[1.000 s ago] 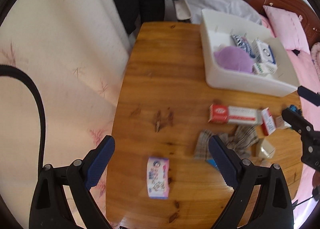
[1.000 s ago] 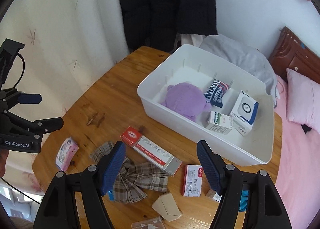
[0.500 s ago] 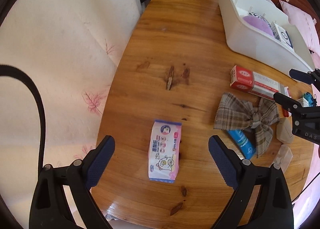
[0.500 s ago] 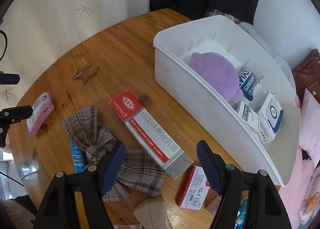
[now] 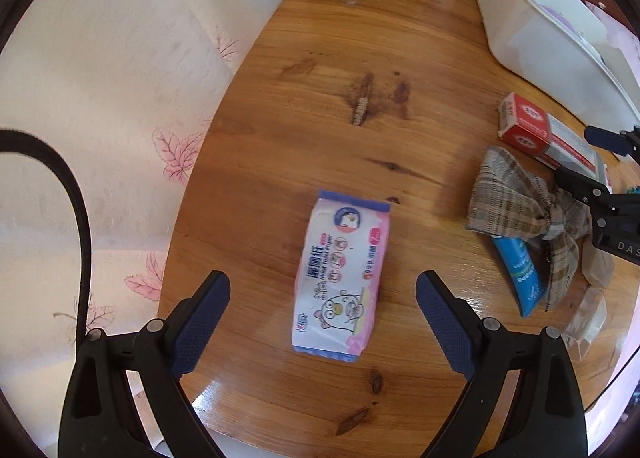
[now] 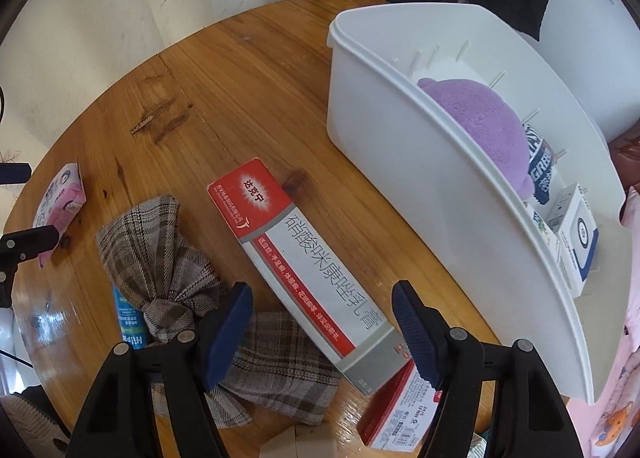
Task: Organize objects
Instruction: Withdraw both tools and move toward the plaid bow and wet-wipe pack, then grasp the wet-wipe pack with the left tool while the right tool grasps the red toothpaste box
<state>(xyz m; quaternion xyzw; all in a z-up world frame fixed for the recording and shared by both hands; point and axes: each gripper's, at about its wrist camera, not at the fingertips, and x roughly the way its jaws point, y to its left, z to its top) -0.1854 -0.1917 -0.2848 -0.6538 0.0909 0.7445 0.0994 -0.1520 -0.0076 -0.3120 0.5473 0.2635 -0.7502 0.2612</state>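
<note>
Between my two blue-padded fingers [image 5: 200, 318], spread wide apart, a pink wipes pack [image 5: 340, 278] lies flat on the wooden table [image 5: 320, 78], touching neither pad. Beyond my right finger sit a plaid bow [image 5: 520, 210] over a blue tube [image 5: 520, 278], a red-ended carton [image 5: 528, 126] and a white bin [image 5: 540, 26]. The other gripper [image 5: 588, 162] reaches over the bow.

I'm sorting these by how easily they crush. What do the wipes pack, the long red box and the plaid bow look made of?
Wipes pack: soft printed plastic film, slightly glossy, with crimped ends. Long red box: thin printed cardboard, smooth, with sharp folded edges. Plaid bow: woven fabric, matte, with visible weave and soft folds. White bin: apparently rigid, smooth moulded plastic.
</note>
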